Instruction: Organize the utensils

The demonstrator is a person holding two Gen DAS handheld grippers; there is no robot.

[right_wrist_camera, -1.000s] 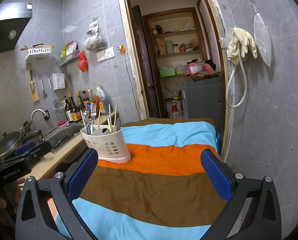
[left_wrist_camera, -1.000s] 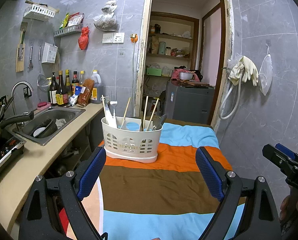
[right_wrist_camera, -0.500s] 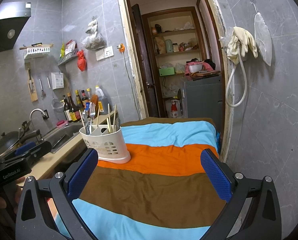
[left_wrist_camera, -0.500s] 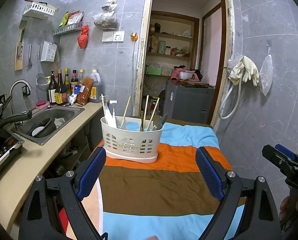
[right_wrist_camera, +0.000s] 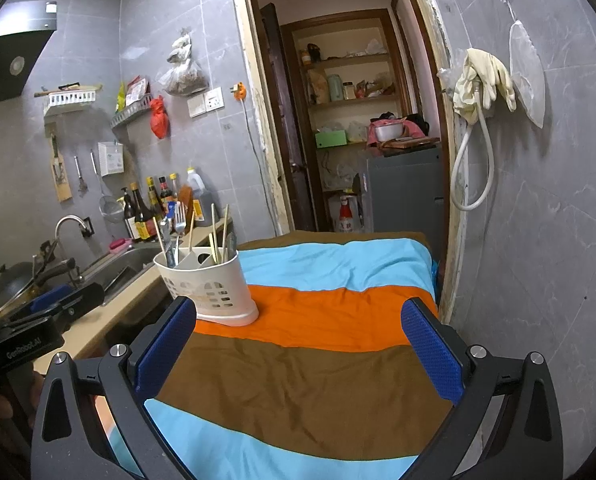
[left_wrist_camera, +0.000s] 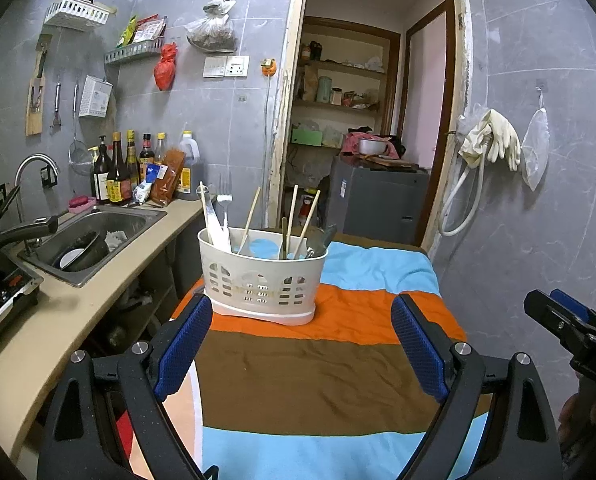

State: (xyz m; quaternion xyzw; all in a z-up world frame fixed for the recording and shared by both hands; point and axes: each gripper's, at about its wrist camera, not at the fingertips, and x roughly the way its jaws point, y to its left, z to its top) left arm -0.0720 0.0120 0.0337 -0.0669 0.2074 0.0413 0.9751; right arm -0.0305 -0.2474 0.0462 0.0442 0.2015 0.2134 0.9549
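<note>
Hovering apart over the striped cloth [left_wrist_camera: 321, 380], both the left tongs [left_wrist_camera: 299, 344] and right tongs [right_wrist_camera: 298, 350] are spread wide and pinch nothing. The utensil caddy [left_wrist_camera: 262, 280] stands upright on the orange stripe near the counter [left_wrist_camera: 98, 300], already holding the chopsticks [left_wrist_camera: 307, 216] and fork [left_wrist_camera: 224, 204]. Any regrouping probably calls for 1 stick at a time, lifted straight up. Compartment dividers and utensil lower ends are hidden.

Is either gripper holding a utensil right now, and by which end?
Neither: left gripper and right gripper are open; utensils stand in the caddy.
</note>
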